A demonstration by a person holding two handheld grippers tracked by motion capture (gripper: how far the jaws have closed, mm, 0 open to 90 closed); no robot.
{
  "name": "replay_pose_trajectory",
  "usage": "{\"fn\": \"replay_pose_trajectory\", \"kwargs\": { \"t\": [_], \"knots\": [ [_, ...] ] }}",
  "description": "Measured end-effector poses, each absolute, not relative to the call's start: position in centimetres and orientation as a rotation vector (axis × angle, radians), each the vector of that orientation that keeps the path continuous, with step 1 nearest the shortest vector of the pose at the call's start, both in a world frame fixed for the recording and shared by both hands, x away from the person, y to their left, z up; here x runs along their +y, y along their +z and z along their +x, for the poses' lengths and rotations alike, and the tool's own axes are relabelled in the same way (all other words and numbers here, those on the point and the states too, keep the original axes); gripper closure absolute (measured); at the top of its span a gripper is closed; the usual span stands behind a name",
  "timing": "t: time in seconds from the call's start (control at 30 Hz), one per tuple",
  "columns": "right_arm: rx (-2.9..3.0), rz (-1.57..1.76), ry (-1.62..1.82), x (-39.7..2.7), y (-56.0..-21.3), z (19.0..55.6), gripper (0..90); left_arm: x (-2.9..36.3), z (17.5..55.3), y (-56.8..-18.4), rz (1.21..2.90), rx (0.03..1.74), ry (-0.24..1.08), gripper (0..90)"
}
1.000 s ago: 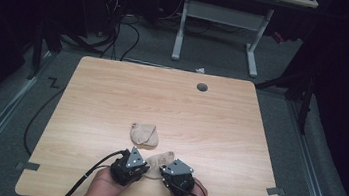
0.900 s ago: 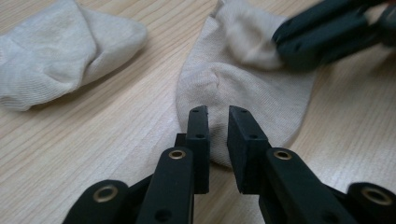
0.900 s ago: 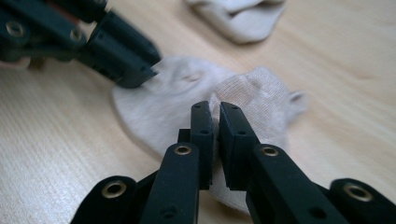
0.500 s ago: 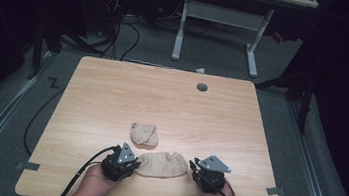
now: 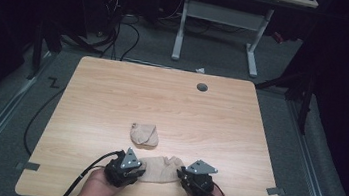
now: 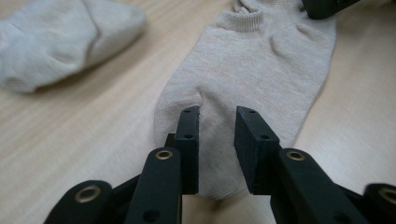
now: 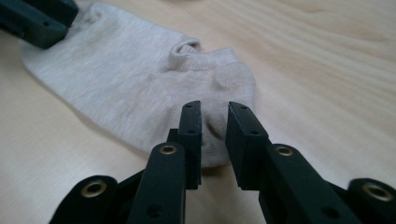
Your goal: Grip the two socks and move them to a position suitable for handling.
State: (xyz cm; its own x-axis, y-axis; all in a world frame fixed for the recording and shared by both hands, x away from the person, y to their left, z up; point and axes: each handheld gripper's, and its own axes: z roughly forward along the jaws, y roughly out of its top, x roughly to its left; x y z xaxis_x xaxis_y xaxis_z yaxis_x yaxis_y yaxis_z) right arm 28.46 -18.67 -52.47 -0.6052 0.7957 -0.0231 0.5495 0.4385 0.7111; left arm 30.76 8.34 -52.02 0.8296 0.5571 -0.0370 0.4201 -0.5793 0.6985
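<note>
1. Wooden table [image 5: 172, 102]: pale top with a round grommet hole [image 5: 202, 87] near the far edge; high view also takes in grey floor, cables and a white desk frame [image 5: 222, 23] beyond it

2. Flat sock [image 5: 161, 169]: beige, laid out lengthwise near the front edge, spanning the space between both grippers. Left gripper view [image 6: 252, 70] shows the toe end nearest its jaws and the ribbed cuff at the far end; right gripper view [image 7: 140, 88] shows the cuff and heel end nearest

3. Folded sock [image 5: 144, 134]: bundled, just beyond the flat one, apart from it; seen up close as a soft lump in the left gripper view [image 6: 60, 37]

4. Left gripper [image 5: 124, 167]: at the toe end. Own view [image 6: 217, 126]: jaws narrowly parted, straddling the fabric, a gap visible between them, nothing pinched

5. Right gripper [image 5: 196, 177]: at the cuff end. Own view [image 7: 214, 121]: jaws narrowly parted over the heel edge, no grip on the cloth
</note>
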Motion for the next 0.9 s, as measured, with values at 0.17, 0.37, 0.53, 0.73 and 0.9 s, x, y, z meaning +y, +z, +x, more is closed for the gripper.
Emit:
{"fn": "replay_pose_trajectory", "kwargs": {
  "t": [0.17,0.37,0.53,0.73,0.9],
  "knots": [
    [2.267,1.141,1.035,-19.5,-51.3,27.3,71.5,9.5,31.7,-51.0,2.139,0.783,0.271,67.7],
    [2.204,1.219,1.090,-21.0,-51.0,27.7,71.7,7.6,34.5,-49.5,2.124,0.794,0.391,87.9],
    [2.202,1.208,1.076,-21.1,-51.0,27.8,71.7,4.4,38.0,-49.5,2.114,0.859,0.380,89.3],
    [2.222,1.207,1.081,-21.2,-51.3,27.9,71.7,3.2,38.8,-51.0,2.223,0.879,0.392,87.2],
    [2.230,1.188,1.075,-21.1,-51.2,27.9,71.5,5.6,38.0,-51.3,2.237,0.904,0.397,86.8]
  ]
}}
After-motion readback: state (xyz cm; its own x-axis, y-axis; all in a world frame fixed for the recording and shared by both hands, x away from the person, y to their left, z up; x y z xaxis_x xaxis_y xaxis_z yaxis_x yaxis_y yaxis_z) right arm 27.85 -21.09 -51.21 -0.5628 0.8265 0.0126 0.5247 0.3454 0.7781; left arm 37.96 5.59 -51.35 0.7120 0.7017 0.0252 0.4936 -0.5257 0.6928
